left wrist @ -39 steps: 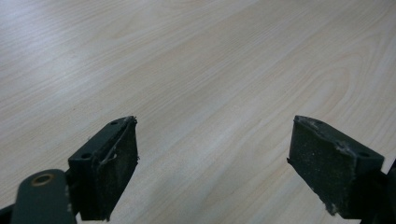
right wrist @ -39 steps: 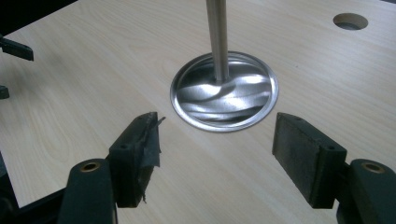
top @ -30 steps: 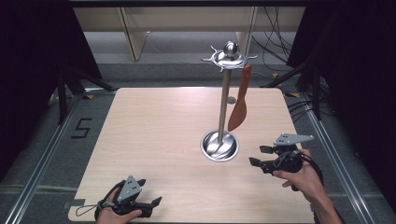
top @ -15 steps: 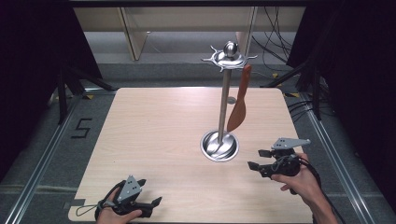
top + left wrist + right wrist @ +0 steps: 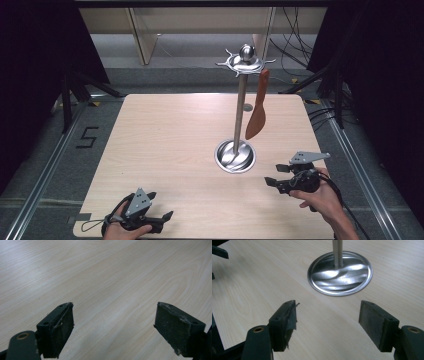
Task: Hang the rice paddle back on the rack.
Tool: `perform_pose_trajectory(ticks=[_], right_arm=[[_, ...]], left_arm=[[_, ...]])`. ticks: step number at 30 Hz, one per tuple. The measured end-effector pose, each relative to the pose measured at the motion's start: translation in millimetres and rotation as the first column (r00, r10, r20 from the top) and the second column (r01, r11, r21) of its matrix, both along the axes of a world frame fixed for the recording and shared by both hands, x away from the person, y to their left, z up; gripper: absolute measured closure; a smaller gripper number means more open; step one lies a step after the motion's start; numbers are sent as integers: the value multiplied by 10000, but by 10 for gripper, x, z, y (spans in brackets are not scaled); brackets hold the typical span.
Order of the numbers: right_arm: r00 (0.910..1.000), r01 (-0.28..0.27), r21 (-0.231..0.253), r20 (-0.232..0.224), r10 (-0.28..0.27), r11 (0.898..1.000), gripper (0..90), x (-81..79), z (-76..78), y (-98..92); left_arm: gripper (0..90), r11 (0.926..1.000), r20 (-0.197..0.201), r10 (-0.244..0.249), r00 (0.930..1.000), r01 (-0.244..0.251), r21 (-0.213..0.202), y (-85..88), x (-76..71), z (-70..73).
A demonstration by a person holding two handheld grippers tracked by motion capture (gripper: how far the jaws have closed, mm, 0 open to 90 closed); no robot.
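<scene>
Centrally, toward 1 o'clock on the wooden table (image 5: 165,140), stands the metal rack (image 5: 239,115), a brown spatula (image 5: 256,107) hanging from its crown on the 3 o'clock side. Nearest it, the right gripper (image 5: 278,175) lies at the rack's 4 o'clock, jaws spread wide and empty. Its own view shows the round base (image 5: 340,272) at 12 o'clock beyond the jaws, unobstructed. At 7 o'clock on the table, the left gripper (image 5: 161,206) gapes wide over bare wood.

Black digit "5" (image 5: 86,137) marked on the grey floor (image 5: 45,150), just left of the wooden table (image 5: 165,145)
</scene>
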State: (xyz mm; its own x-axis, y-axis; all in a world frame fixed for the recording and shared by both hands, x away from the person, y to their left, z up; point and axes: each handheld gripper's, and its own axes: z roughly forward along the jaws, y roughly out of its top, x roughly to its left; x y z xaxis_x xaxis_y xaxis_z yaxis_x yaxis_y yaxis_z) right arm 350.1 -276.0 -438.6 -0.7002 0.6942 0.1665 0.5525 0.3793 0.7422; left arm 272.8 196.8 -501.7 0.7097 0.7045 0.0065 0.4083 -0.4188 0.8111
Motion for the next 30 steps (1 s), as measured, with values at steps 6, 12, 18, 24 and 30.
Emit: perform_pose_trajectory(ticks=[6,12,18,24,30], right_arm=[[9998,-34,-101,183,36,9999,313,-16,-24,-13],[9995,305,244,58,-307,9992,312,-63,-47,-21],[9998,175,186,16,-175,9997,307,-95,-101,-62],[9985,292,386,-479,-274,9988,295,-164,-163,-62],[9987,350,619,-385,-327,9975,292,-230,-230,-55]], left_arm=[[149,10000,-27,33,10000,-33,-49,-3,-4,-1],[148,10000,-172,41,9998,-40,52,7,-13,4],[148,9999,-29,81,10000,-81,-78,-5,-9,1],[148,9996,-265,220,9994,-224,-169,-16,-26,-4],[148,10000,-10,7,10000,-7,16,0,-2,0]])
